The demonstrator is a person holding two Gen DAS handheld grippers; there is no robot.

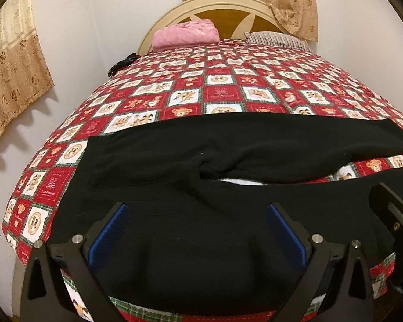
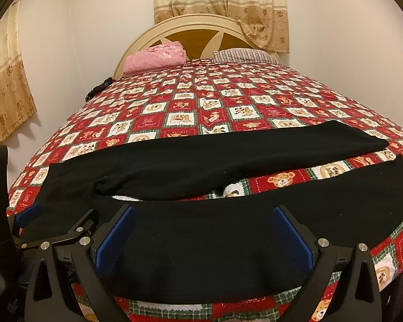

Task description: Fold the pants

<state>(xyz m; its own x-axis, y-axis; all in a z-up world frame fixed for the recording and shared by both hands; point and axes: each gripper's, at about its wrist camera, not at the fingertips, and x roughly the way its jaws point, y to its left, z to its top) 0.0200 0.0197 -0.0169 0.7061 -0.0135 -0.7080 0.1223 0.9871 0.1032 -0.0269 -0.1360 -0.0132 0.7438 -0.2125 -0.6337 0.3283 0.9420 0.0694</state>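
the black pants (image 2: 201, 161) lie flat across the bed (image 2: 190, 102), low in the frame. both the left gripper (image 1: 196, 230) and right gripper (image 2: 201, 230) are spread wide, holding nothing. grab the near leg's edge with both, then lift it evenly.

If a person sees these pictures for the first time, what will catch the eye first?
First the black pants, spread flat across the near edge of the bed, legs apart. Under them lies the loud red teddy-bear quilt. At the headboard sits a pink folded blanket, and both open grippers hover over the pants.
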